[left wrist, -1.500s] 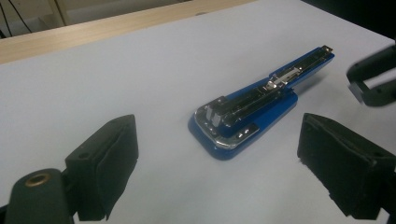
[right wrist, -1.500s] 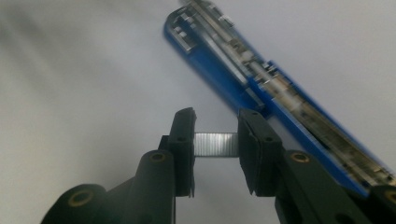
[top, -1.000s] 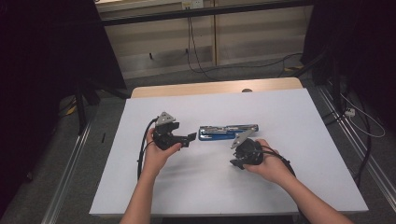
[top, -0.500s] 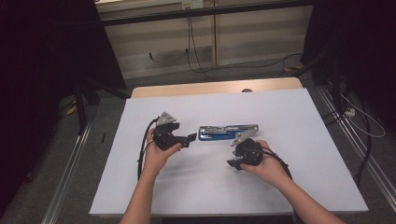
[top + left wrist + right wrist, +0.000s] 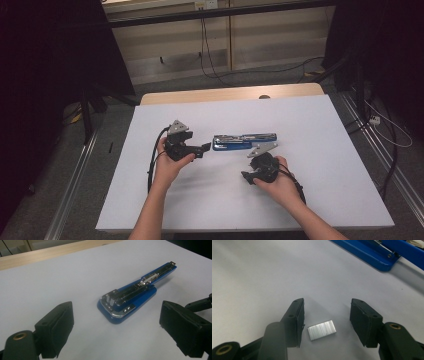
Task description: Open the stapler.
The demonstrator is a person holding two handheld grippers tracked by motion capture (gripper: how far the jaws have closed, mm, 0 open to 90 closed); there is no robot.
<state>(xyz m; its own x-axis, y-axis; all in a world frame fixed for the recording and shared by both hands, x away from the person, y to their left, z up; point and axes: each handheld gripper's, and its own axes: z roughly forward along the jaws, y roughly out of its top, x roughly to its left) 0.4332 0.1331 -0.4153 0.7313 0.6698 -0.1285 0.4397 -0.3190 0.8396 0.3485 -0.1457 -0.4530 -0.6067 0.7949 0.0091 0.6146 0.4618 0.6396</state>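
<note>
My left gripper (image 5: 206,148), jaws spread wide, points at the blue stapler (image 5: 243,141), which lies opened flat mid-table. Right of it and nearer, my right gripper (image 5: 326,322), jaws apart, straddles a staple strip (image 5: 322,329) lying on the white table (image 5: 320,130), untouched.
</note>
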